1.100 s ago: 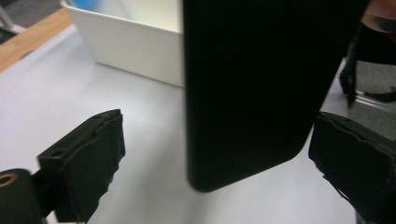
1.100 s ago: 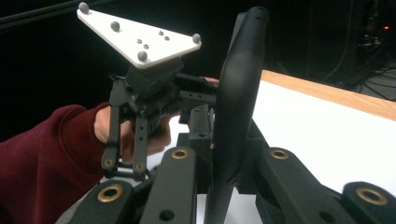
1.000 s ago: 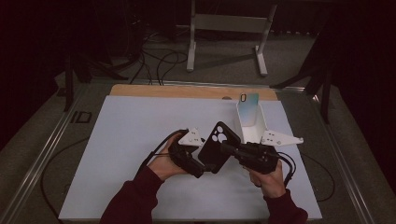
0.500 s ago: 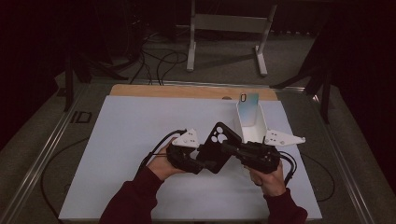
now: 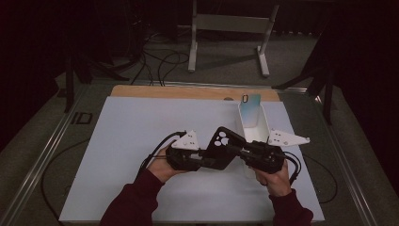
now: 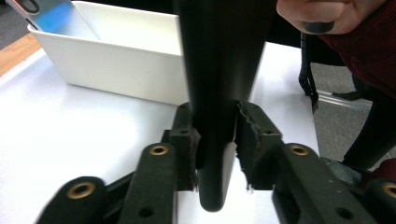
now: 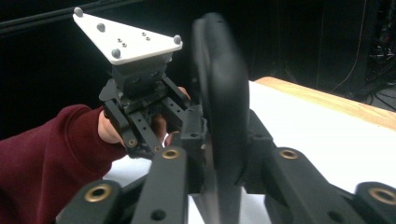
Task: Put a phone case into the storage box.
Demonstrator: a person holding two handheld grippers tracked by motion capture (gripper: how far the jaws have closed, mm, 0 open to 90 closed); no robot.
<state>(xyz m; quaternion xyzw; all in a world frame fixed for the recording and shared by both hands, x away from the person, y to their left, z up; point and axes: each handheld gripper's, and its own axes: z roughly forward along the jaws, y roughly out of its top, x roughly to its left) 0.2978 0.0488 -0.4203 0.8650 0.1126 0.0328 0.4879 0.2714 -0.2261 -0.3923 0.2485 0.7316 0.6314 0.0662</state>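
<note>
High view: a person's two hands reach in from the bottom edge over a white table (image 5: pixel 141 141). The left gripper (image 5: pixel 207 159) and the right gripper (image 5: pixel 237 151) meet near the table's middle, both pinching a flat black object (image 5: pixel 225 143) held between them. Compared with a second ago, the black object now lies more level and a little farther left, and the left gripper has moved in closer under it. A white bin (image 5: pixel 251 127) stands just behind the right gripper, with a light blue card (image 5: pixel 249 101) leaning in its far end; both are where they were.

Left gripper view: the left gripper (image 6: pixel 215 154) has its jaws pressed onto the thin lower edge of the black object (image 6: pixel 219 70), which rises upright between them. The white bin (image 6: pixel 116 56) sits behind on the table.

Right gripper view: the right gripper (image 7: pixel 223 154) has its jaws closed on the black object (image 7: pixel 222 84), seen edge-on. Beyond it, the left gripper (image 7: pixel 191 133) also clasps the object, held by a hand (image 7: pixel 109 128) in a dark red sleeve.
</note>
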